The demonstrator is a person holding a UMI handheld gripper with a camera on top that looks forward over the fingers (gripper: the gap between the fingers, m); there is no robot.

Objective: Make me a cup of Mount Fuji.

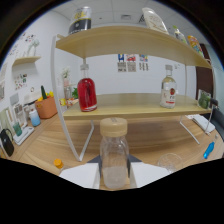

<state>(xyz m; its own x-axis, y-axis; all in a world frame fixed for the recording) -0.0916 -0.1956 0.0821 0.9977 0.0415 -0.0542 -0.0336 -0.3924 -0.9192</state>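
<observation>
Clear glass bottle point(114, 157), tan-capped, stands between the white gripper point(114, 176) fingers — grip unclear.

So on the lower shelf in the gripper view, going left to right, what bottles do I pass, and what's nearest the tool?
Red bottle → clear bottle with a red label. Nearest, between the tool's fingers: a clear bottle with a tan cap.

Low claw-mounted view toward shelf point(125, 107)
</observation>
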